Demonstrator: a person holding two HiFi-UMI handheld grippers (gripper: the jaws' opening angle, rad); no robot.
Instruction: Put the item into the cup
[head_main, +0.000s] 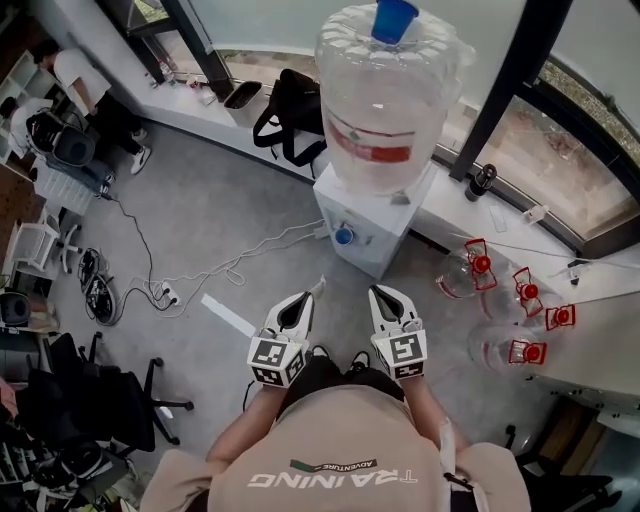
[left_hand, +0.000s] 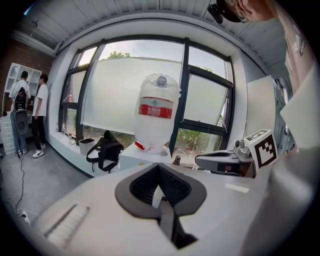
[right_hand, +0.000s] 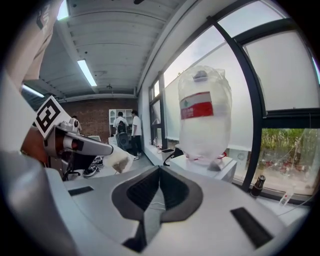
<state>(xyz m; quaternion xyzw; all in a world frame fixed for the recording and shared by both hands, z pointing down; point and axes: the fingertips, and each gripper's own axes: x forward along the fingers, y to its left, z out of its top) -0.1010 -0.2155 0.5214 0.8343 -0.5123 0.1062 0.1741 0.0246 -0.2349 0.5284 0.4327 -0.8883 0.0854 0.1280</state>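
left gripper (head_main: 311, 295) clamped on small pale pouch (right_hand: 119, 161) at its tip | right gripper (head_main: 381, 293) pressed closed, empty | both side by side, facing water dispenser (head_main: 362, 228) under big bottle (head_main: 385, 100) | black bag (head_main: 290, 115) beside dispenser | red-capped empty bottles (head_main: 500, 300) to right

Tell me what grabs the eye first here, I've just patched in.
The big clear water bottle on its white dispenser dominates, straight ahead by the window. Just below it, the left gripper is shut on a small pale sachet, with the right gripper shut and empty beside it. Red-capped bottles lie on the floor to the right; no cup shows in any view.
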